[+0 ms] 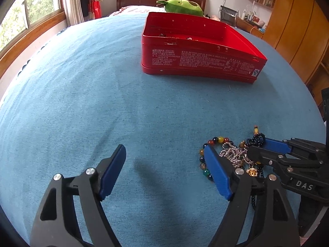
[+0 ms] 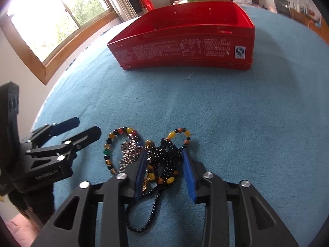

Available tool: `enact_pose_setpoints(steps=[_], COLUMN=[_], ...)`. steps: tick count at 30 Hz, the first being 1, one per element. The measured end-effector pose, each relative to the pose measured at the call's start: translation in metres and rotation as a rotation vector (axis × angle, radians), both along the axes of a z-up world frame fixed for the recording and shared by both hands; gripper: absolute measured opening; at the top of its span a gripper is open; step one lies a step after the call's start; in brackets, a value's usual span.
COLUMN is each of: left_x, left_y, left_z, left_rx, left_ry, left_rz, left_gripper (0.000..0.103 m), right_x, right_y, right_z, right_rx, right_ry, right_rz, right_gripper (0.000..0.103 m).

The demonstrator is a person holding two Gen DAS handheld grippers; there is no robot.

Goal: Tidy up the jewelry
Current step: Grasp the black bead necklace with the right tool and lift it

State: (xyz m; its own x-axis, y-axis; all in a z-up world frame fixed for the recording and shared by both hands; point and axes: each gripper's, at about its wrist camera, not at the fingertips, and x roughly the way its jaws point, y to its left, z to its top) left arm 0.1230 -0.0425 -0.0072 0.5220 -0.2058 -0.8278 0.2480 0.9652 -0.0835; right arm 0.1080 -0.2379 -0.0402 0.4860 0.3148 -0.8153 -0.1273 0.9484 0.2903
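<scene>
We are holding the left gripper (image 1: 164,164) wide over bare cloth (image 1: 102,103) | right gripper (image 2: 164,162) narrowed around the jewelry (image 2: 160,160), pads not visibly pressing | jewelry lying near the tin (image 2: 185,41).

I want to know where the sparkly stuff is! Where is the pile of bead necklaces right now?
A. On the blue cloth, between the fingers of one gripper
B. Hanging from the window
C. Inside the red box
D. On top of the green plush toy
A: the tangled bead necklaces lie on the blue cloth, between the right gripper's blue fingers, well short of the red box.
</scene>
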Motion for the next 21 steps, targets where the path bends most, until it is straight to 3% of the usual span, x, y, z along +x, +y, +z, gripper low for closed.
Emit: enact_pose_setpoints(steps=[5,15,21], left_x=[0.004,0.003,-0.003], left_y=[0.004,0.006,-0.003], left_z=[-0.003,0.001,0.008], left_rx=[-0.01,-0.037,-0.063], left_ry=[0.015,0.027,0.043], left_rz=[0.014,0.01,-0.016], left_gripper=[0.078,0.078,0.078], right_x=[-0.001,-0.013,-0.021], right_y=[0.001,-0.028,-0.052], right_z=[0.001,0.021,0.029], right_rx=[0.003,0.081,0.077], right_ry=[-0.02,-0.059,-0.065], right_rz=[0.019,-0.034,-0.076], right_gripper=[0.013,0.011,0.011])
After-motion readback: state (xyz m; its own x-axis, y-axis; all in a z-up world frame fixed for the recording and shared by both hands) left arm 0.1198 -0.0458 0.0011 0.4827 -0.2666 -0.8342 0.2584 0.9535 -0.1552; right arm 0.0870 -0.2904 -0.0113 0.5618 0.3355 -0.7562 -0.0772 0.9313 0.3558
